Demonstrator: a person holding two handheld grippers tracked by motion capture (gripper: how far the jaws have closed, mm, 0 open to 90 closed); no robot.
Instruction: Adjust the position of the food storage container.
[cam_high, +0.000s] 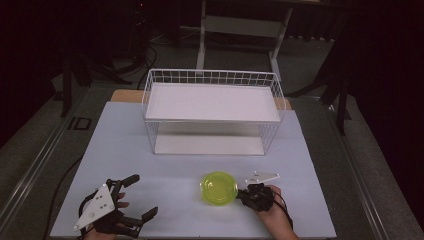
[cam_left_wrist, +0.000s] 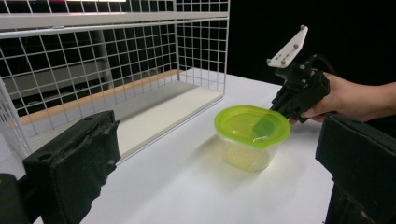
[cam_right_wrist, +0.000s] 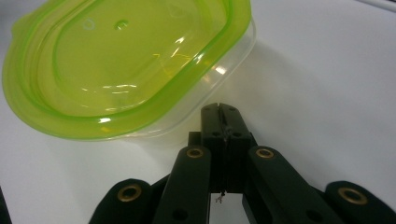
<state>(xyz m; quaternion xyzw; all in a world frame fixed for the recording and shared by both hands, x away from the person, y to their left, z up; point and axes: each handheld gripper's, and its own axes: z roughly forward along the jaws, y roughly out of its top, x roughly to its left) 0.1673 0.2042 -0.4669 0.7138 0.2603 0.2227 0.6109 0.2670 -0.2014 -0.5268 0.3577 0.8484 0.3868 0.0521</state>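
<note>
Right tongs (cam_right_wrist: 219, 109) closed beside lidded green container (cam_high: 219, 187), seemingly empty; left tongs (cam_high: 136, 197) open.

Black gripper (cam_high: 136, 200) pair (grey triangular plates (cam_high: 96, 206), brass-ringed screw holes (cam_right_wrist: 195, 152))

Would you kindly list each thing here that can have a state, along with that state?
Container: lidded, upright on the table, its green rim close to the right tool's tips.
Right tool: jaws shut, pressed together, tips at the container's rim; nothing visibly clamped.
Left tool: jaws wide open, holding nothing, apart from the container.
Wire rack: upright, both shelves bare.
</note>
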